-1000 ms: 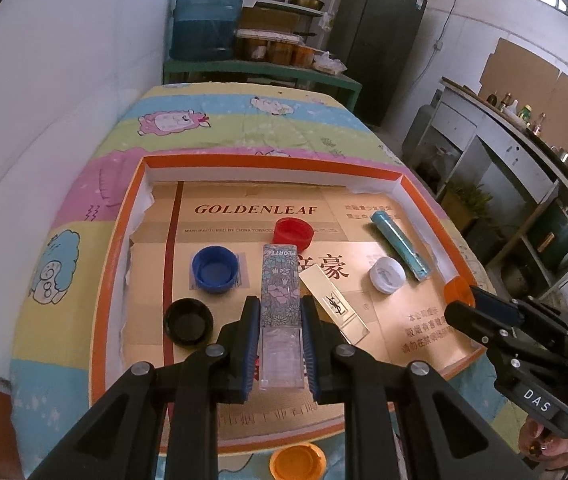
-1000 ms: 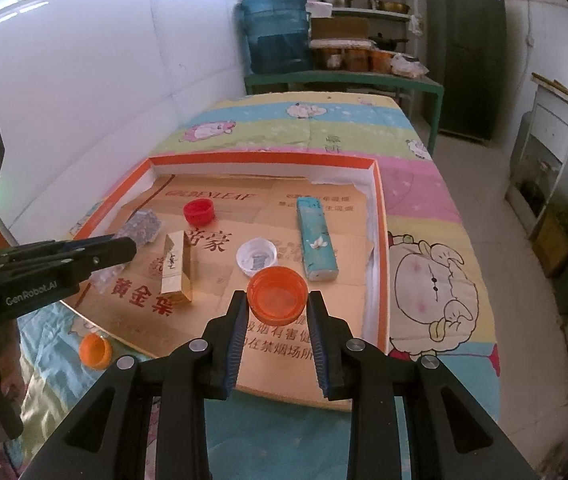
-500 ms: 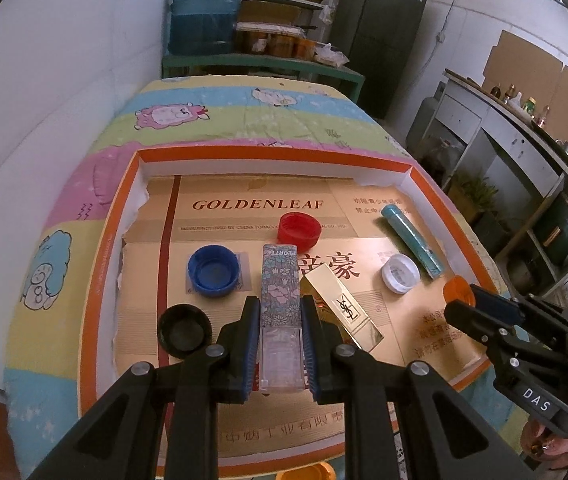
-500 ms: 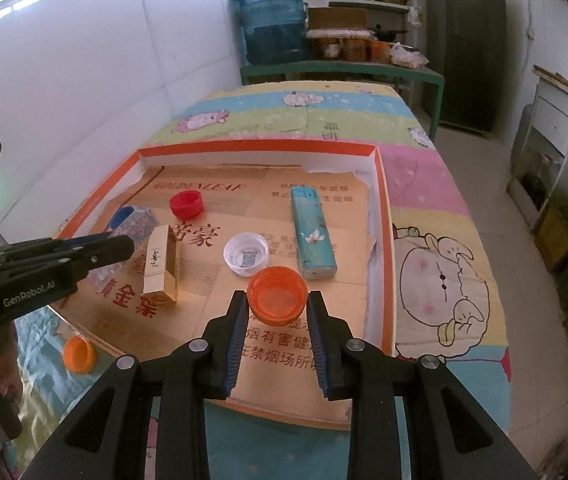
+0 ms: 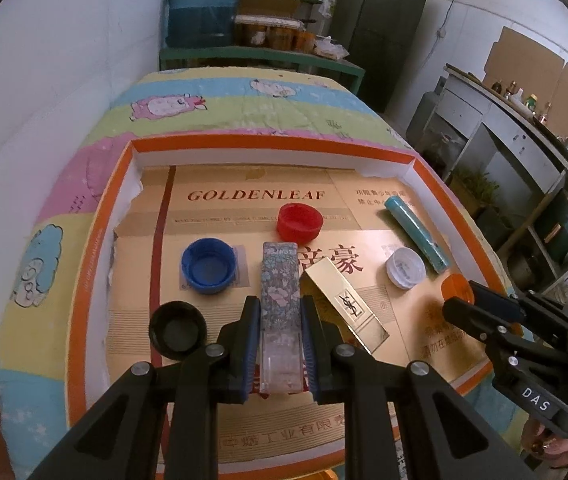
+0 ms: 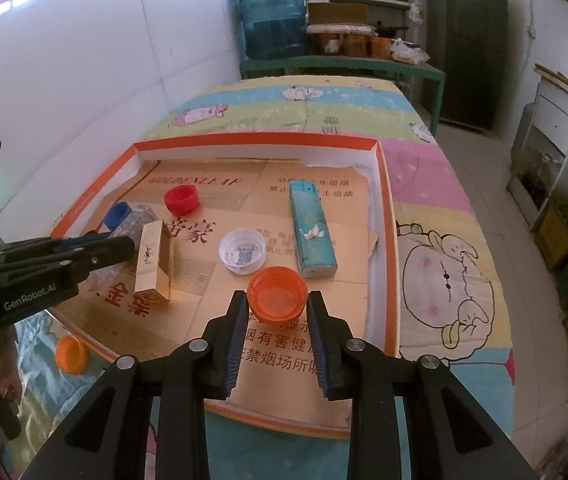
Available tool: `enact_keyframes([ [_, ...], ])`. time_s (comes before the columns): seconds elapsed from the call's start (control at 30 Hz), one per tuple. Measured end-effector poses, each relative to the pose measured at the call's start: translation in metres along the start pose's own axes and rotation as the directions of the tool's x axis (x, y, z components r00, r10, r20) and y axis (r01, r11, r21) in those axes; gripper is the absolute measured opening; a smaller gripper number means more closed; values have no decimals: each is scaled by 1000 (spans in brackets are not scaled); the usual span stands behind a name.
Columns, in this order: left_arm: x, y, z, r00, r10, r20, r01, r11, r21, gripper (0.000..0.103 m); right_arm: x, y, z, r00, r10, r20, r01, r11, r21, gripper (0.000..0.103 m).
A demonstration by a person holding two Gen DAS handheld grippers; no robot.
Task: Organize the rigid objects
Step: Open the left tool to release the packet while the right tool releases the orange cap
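Between my left gripper's (image 5: pixel 280 344) fingers sits the flowered, clear-ended flat case (image 5: pixel 280 300), clamped lengthwise for steering. My right gripper (image 6: pixel 278 320) pinches the orange plastic cap (image 6: pixel 278 296) over the orange-rimmed cardboard tray (image 6: pixel 387 240), the teal lighter (image 6: pixel 313 232) at one o'clock.

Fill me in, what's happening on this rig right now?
A person is sorting small items in an orange-rimmed tray. The left gripper is shut on a floral lighter; the right gripper is shut on an orange cap. A gold box, teal lighter and other caps lie loose.
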State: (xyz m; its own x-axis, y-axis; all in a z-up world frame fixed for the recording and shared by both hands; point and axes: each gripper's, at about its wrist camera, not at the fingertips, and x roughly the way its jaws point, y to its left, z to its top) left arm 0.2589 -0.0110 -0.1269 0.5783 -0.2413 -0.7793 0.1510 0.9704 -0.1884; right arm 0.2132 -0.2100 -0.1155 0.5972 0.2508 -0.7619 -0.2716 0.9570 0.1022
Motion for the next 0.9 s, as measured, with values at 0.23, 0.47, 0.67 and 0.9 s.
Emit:
enact_keyframes([
  [0.23,4,0,0,1000,-5,-11,5,1000,6,22,9,2,0,1000,-13,-25,13,1000,-15,31],
  [0.47,3,-2,0,1000,7,-5,-7,1000,16,34,14,5,0,999,-39,-30,38,998,-43,31],
  [0.67,-3,-4,-2,1000,11,5,-11,1000,26,35,15,8,0,998,-45,-34,43,997,-60,37],
  [0.9,-9,-5,-2,1000,15,19,-16,999,31,35,13,9,0,998,-52,-30,50,997,-64,47],
])
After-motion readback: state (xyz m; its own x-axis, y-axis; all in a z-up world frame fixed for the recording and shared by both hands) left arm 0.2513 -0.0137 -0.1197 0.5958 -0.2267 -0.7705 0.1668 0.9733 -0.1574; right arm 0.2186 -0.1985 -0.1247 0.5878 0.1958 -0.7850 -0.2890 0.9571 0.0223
